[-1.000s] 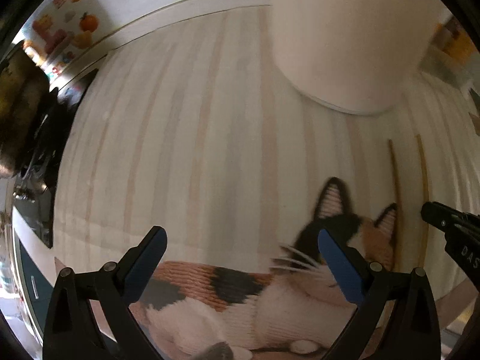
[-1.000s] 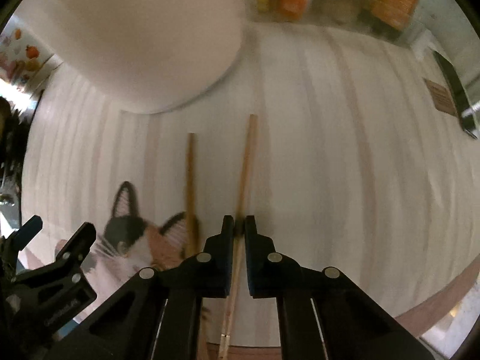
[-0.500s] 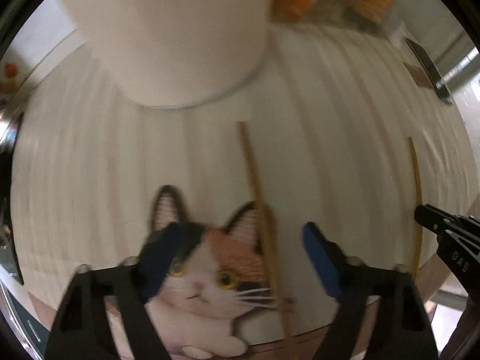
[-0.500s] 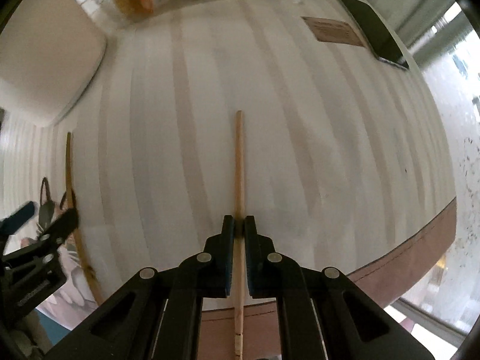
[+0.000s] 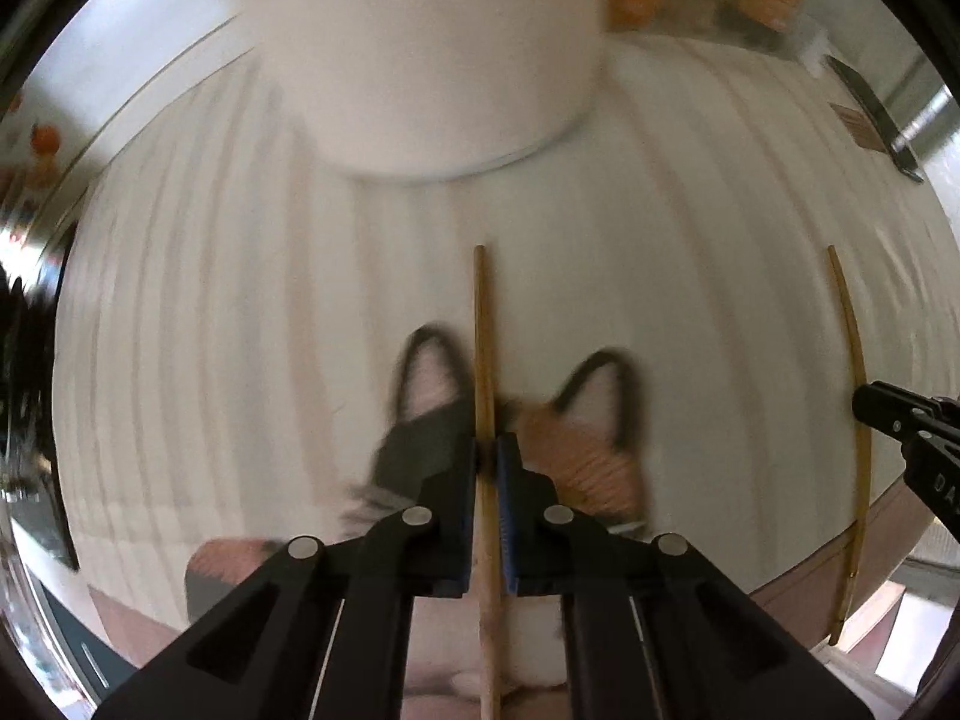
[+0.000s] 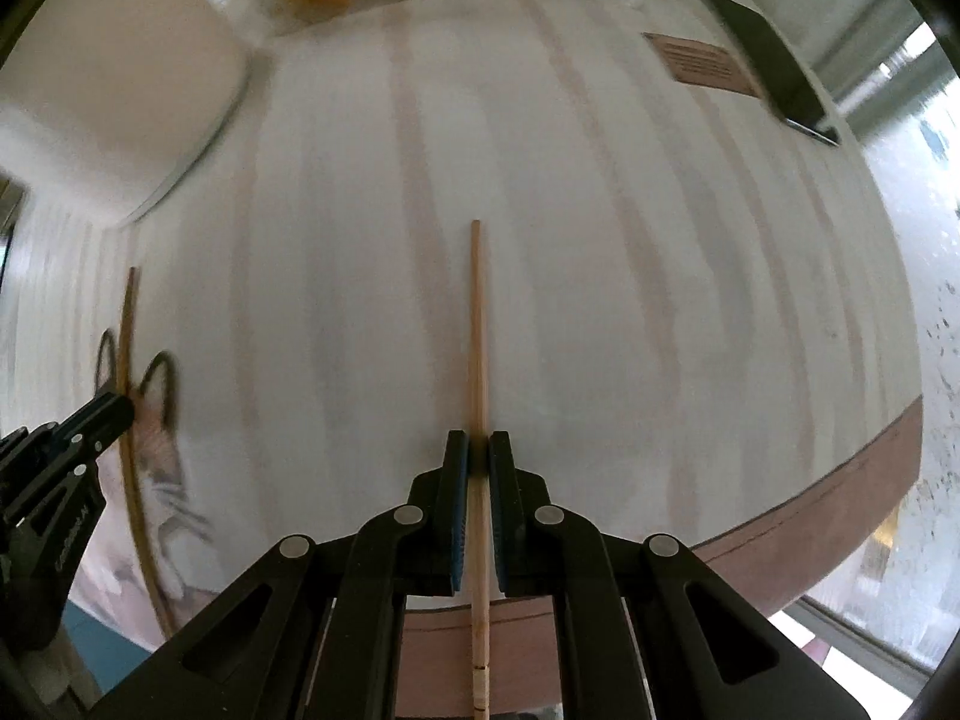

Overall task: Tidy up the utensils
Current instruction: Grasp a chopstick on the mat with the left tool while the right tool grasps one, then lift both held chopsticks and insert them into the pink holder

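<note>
My left gripper is clamped on the darker chopstick. Its long axis runs straight ahead along the fingers, the tip toward the white container at the far side of the table; the butt passes back between the blue pads and out toward me. Under it lies the cat-print mat, near the table's near edge, blurred.

My right gripper is pinched on the paler chopstick. That stick also points dead ahead, away from the brown near edge of the table, with its ringed butt end sticking out behind the jaws over the edge. From this side I see the left gripper's stick as a dark curved line at the far left, crossing the cat's ears.

In the left view the two sticks run about parallel, well apart, the right one out near the table's right near edge. A dark phone and a brown card lie at the far right corner.

Change from half a second back: the left jaws stood wide open, with the dark stick lying slanted between them on the mat; now they are shut on it and it sits centred. The right grip is unchanged.
</note>
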